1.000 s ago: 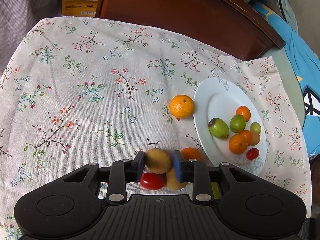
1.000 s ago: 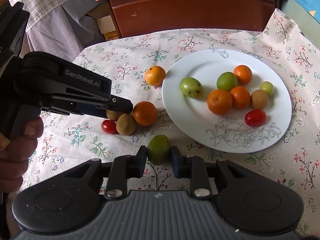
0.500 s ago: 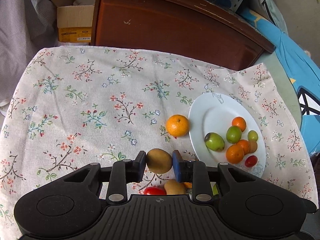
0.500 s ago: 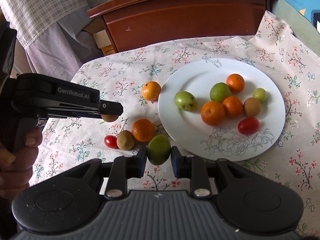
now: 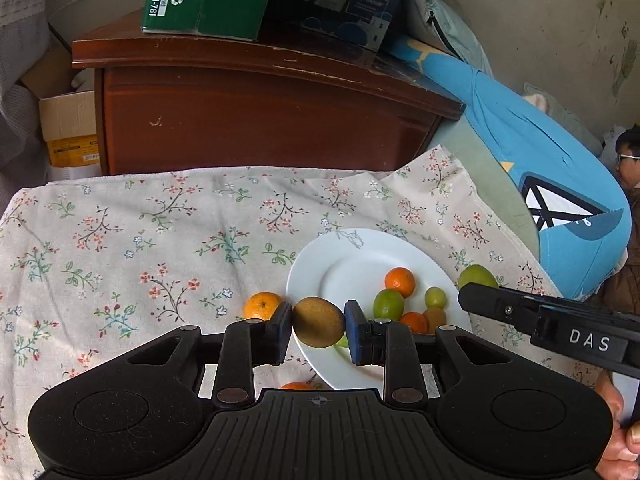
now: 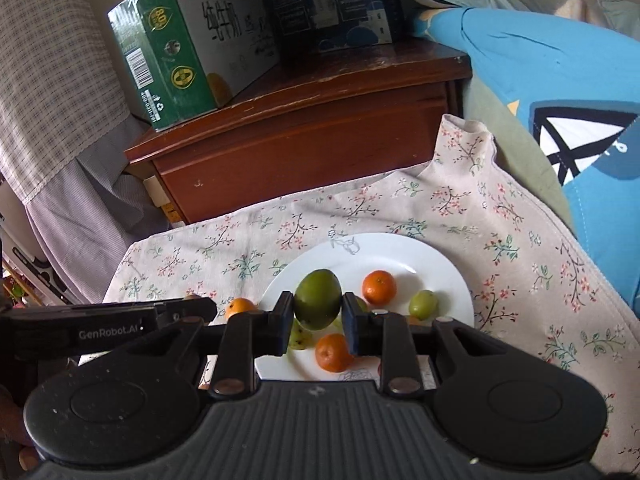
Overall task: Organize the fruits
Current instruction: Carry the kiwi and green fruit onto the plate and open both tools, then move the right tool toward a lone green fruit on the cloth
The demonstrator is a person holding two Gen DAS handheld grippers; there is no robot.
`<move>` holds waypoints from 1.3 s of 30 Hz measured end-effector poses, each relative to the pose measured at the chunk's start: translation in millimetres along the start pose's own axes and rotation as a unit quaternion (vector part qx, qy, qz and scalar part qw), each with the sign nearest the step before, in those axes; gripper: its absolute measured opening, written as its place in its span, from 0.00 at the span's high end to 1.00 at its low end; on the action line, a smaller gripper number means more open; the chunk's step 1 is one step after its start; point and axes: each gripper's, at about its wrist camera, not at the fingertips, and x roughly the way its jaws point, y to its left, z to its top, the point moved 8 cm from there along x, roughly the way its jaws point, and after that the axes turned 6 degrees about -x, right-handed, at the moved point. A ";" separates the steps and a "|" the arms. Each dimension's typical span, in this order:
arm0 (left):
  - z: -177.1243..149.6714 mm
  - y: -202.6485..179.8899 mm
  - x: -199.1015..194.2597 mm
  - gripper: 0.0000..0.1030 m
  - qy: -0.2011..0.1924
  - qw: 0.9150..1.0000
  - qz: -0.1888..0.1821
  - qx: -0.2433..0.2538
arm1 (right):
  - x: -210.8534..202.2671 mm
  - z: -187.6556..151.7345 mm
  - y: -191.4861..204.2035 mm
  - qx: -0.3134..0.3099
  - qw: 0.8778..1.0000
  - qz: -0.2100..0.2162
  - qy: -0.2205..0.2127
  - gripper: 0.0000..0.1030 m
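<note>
Fruits lie partly on a white plate (image 5: 344, 264) and partly on a floral tablecloth (image 5: 120, 240), with two more held in the air. On the cloth, just left of the plate, sits a small orange (image 5: 262, 306). Next along, the left gripper (image 5: 318, 328) is clenched on a brown kiwi (image 5: 318, 322), its pads pressing the fruit's two sides, held above the plate's near left rim. On the plate beyond lie another small orange (image 5: 400, 281), a green fruit (image 5: 388, 304) and a small pale green one (image 5: 435, 297); more fruit behind the gripper is partly hidden. Furthest right, the right gripper (image 6: 316, 312) grasps a larger green fruit (image 6: 318, 304) across its middle, over the plate's left half. Behind the table stand a dark wooden cabinet (image 6: 300, 132) and a green carton (image 6: 176, 52).

By the look of them, these fruits are light and roundish, so they could roll once set down; the plate's shallow well should catch them. The kiwi is probably soft beneath its skin and may bruise under a hard squeeze. The green fruit looks smooth and firm, so it could slip. Taking each across its widest part, as both are held, seems the safest hold.
</note>
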 end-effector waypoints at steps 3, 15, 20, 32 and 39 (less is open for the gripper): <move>-0.1 -7.4 10.1 0.75 0.002 1.000 -0.004 0.010 | 7.8 4.9 -10.0 0.008 1.000 -0.008 -0.003 0.75; 0.5 -13.0 46.8 0.75 0.015 1.000 -0.013 0.000 | 49.0 4.3 -24.3 0.056 0.998 0.005 0.019 0.75; -1.3 -15.4 52.8 0.75 0.018 1.000 -0.014 0.005 | 60.3 4.5 -20.2 0.052 0.998 0.006 0.022 0.75; 14.7 -15.9 21.9 0.39 -0.013 1.000 0.013 0.025 | 55.6 10.9 -25.2 0.077 0.997 0.013 0.012 0.71; 23.0 2.2 -6.8 0.36 -0.007 0.999 0.045 0.029 | 42.6 9.5 -7.8 0.051 0.998 0.023 0.013 0.70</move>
